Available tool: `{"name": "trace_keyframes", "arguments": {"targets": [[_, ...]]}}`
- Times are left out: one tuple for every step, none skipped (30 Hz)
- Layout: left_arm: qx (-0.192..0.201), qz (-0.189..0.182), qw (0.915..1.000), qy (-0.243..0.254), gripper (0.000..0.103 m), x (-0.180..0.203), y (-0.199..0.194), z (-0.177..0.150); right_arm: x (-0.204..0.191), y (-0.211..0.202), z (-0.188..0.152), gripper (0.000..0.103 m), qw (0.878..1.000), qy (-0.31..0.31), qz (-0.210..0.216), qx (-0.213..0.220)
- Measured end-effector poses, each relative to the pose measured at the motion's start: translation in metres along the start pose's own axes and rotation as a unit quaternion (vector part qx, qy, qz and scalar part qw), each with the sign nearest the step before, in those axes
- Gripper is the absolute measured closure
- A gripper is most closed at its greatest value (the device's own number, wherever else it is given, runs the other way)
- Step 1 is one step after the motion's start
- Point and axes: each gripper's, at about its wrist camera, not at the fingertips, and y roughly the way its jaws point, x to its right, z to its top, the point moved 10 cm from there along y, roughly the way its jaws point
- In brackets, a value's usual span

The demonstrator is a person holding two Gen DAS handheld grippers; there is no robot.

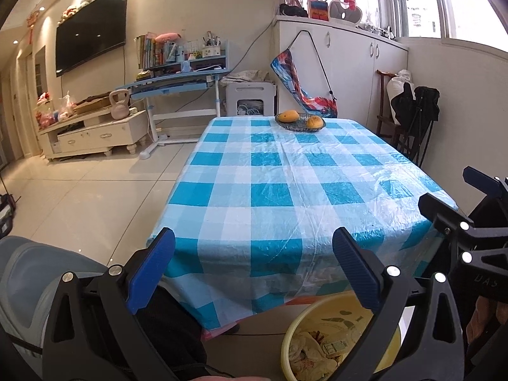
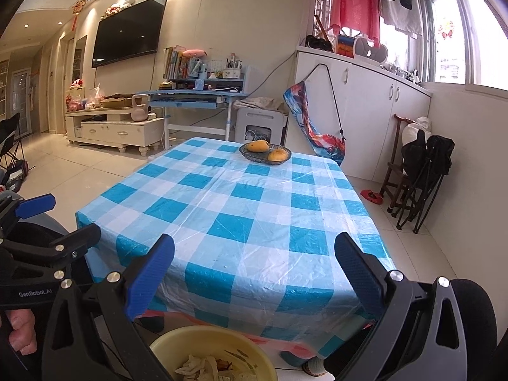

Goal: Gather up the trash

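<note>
Both claws hang spread wide and empty off the counter's near edge: the left claw point(image 1: 254, 273) and the right claw point(image 2: 254, 276). Below and between them sits a yellow bin point(image 1: 320, 320) holding crumpled trash point(image 1: 309, 354). A fruit bowl point(image 2: 265, 154) rests near the counter's point(image 2: 241, 209) far edge.

Yellow basin point(image 2: 165, 346) cut off below.

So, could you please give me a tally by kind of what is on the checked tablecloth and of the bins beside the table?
Mangoes: 2, one and another, both in the dish
Glass fruit dish: 1
Yellow trash bin: 1, on the floor at the near edge, with crumpled trash inside
Total: 4
</note>
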Motion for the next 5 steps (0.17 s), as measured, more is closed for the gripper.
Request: {"name": "trace_keyframes", "arguments": {"targets": [[-0.011, -0.002, 0.9999, 0.0, 0.007, 0.0, 0.0024, -0.0025, 0.0033, 0.0015, -0.0012, 0.006, 1.0, 0.006, -0.003, -0.004], [-0.022, -0.004, 0.9997, -0.004, 0.007, -0.001, 0.0048, -0.0054, 0.0057, 0.0031, -0.0026, 0.006, 1.0, 0.011, -0.004, -0.008], [-0.031, -0.008, 0.9994, -0.01, 0.007, -0.0023, 0.0068, -0.0078, 0.0077, 0.0047, -0.0042, 0.006, 1.0, 0.014, -0.005, -0.012], [-0.035, -0.011, 0.9991, -0.018, 0.007, -0.0047, 0.0082, -0.0087, 0.0088, 0.0064, -0.0057, 0.006, 1.0, 0.016, -0.005, -0.016], [-0.036, -0.009, 0.999, -0.026, 0.007, -0.0083, 0.0088, -0.0091, 0.0091, 0.0075, -0.0069, 0.006, 1.0, 0.017, -0.005, -0.019]]}}
